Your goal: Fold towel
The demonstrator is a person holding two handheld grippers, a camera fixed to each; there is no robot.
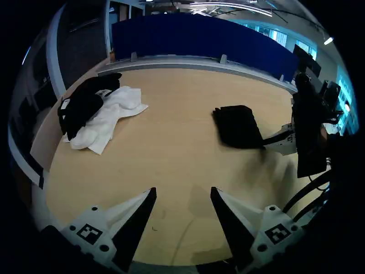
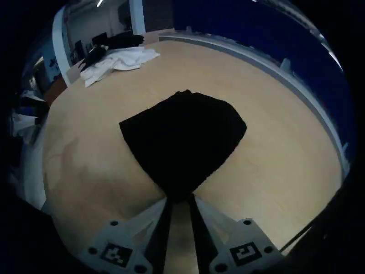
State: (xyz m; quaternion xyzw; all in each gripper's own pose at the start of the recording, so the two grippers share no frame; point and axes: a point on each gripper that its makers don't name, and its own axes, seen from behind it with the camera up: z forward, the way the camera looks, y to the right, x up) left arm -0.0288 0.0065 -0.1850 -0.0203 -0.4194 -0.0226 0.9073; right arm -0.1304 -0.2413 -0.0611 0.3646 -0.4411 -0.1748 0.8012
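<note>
The right hand-held gripper (image 2: 180, 202) has its fingers closed on the near corner of the black towel (image 2: 182, 137), which lies on the bench (image 2: 283, 150) just ahead. The left hand-held gripper (image 1: 182, 194) is wide open and empty. A cloth pile (image 1: 98, 114) lies far ahead-left of it.

We see a pale wooden tabletop (image 1: 182, 137) bordered at its far edge by a grey rail (image 1: 182, 61) and a dark blue fabric partition (image 1: 200, 36). Near its left edge lies a rumpled heap of white and black cloth (image 1: 98, 114). Long ceiling light strips (image 1: 228, 5) glow above.
</note>
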